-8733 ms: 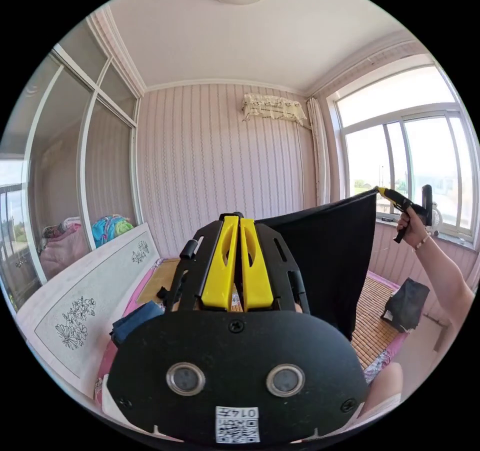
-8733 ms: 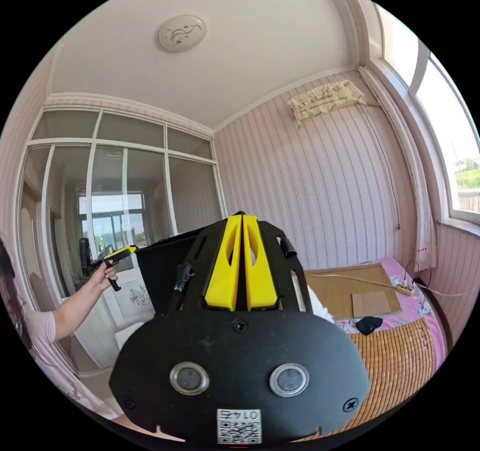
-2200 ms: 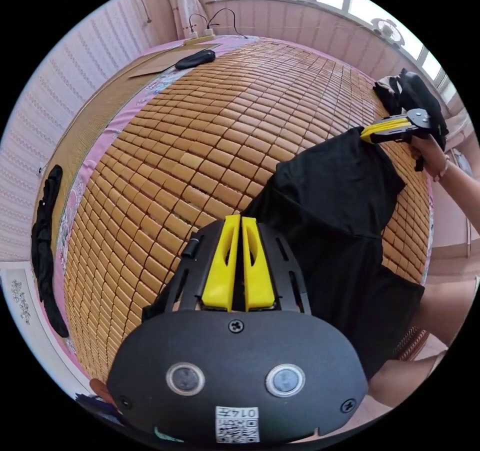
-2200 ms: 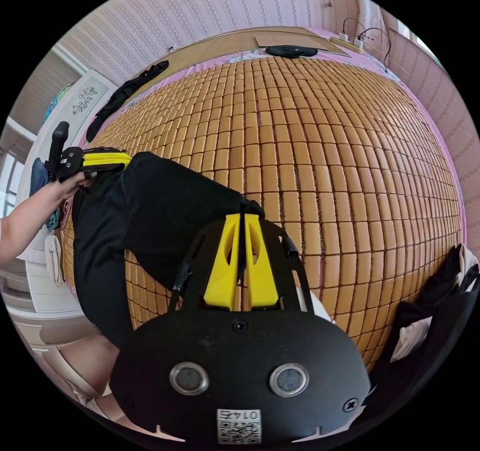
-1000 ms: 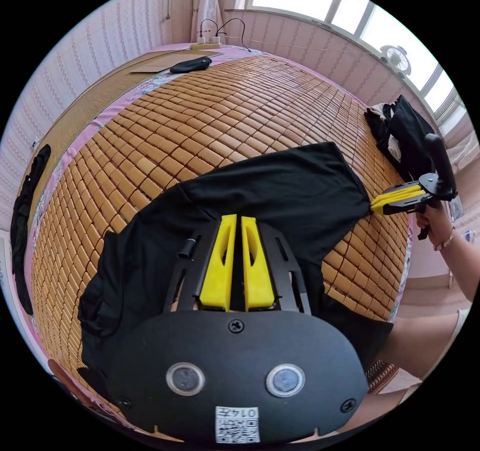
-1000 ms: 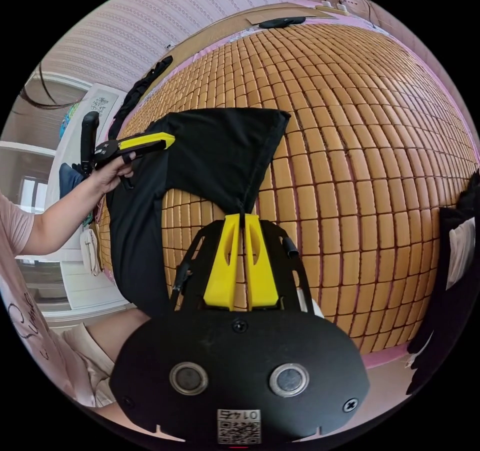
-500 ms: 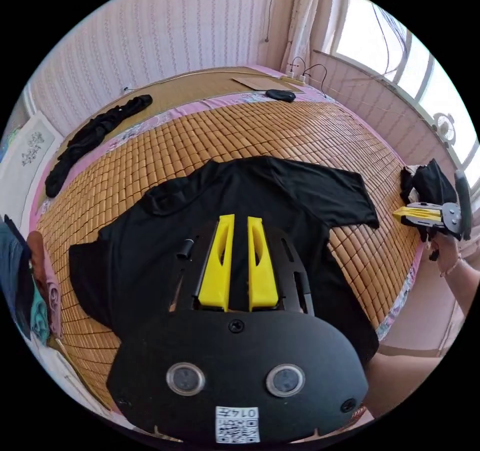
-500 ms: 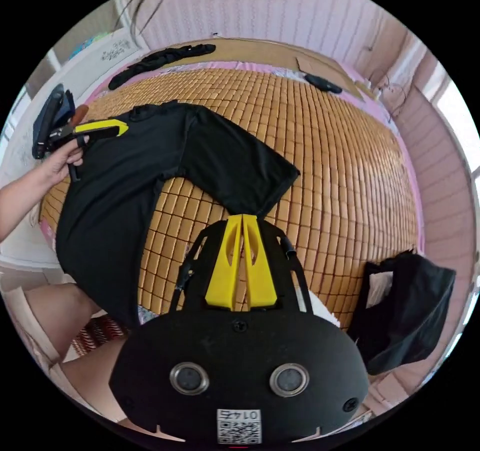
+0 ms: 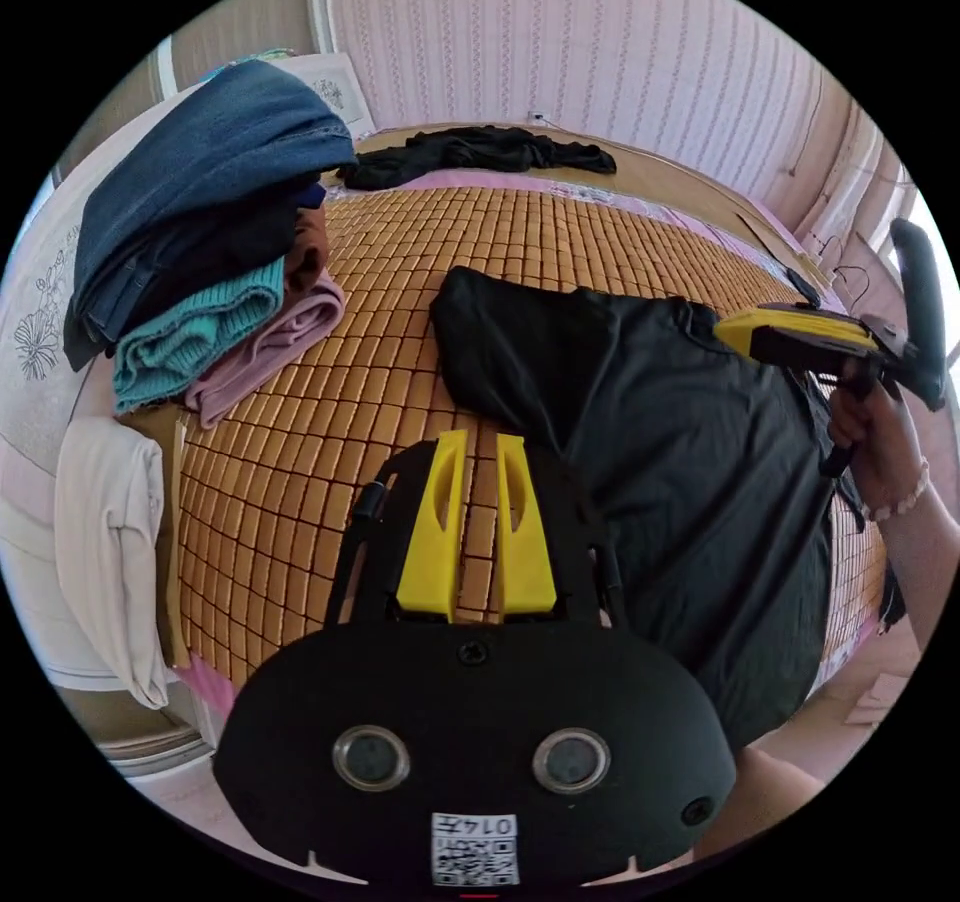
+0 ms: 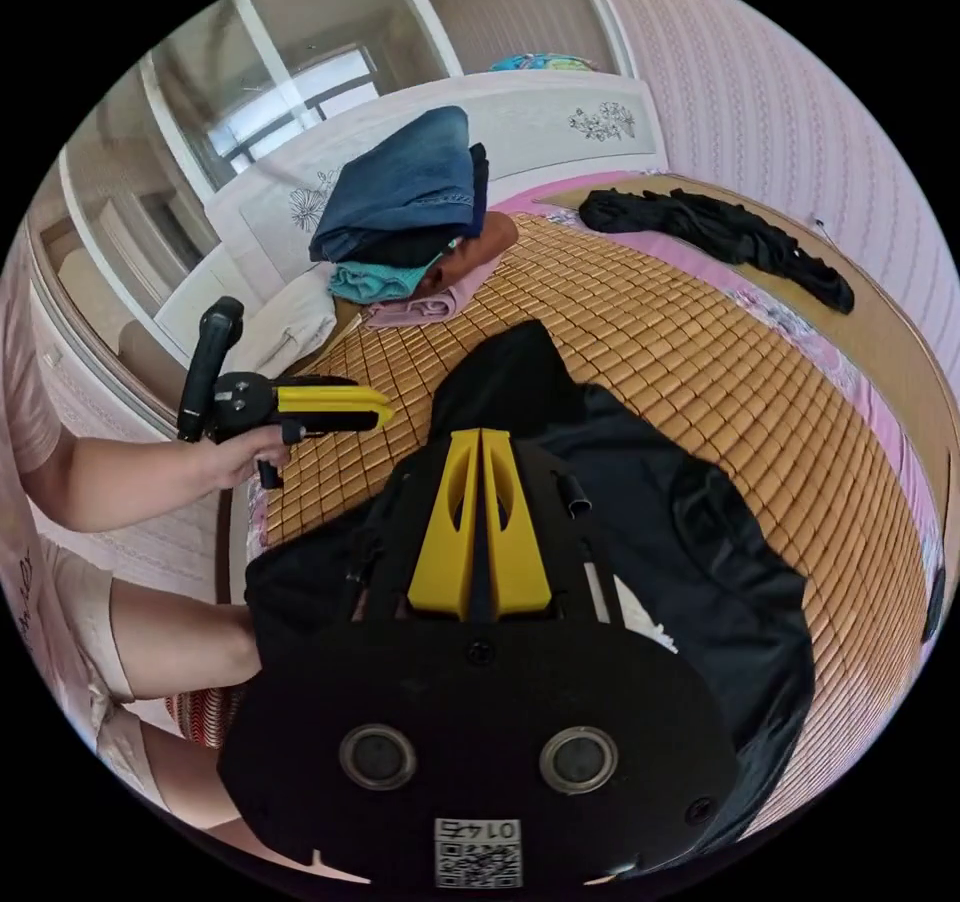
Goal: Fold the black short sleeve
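Observation:
The black short sleeve shirt lies spread on the bamboo mat, one sleeve pointing toward the clothes pile. In the left gripper view my left gripper hovers over bare mat just beside that sleeve, jaws slightly apart with nothing between them. A hand holds my right gripper over the shirt's upper part. In the right gripper view the right gripper stands above the shirt with its jaws together, and no cloth shows between them. The left gripper is off the shirt's edge, held in a hand.
A pile of folded clothes topped with denim sits at the mat's corner by the white headboard. A loose black garment lies along the far edge. White bedding hangs at the near side. The person's leg is against the bed.
Earlier both grippers held the shirt up, then laid it on the mat and let go. Since half a second ago both views have swung toward the headboard and clothes pile.

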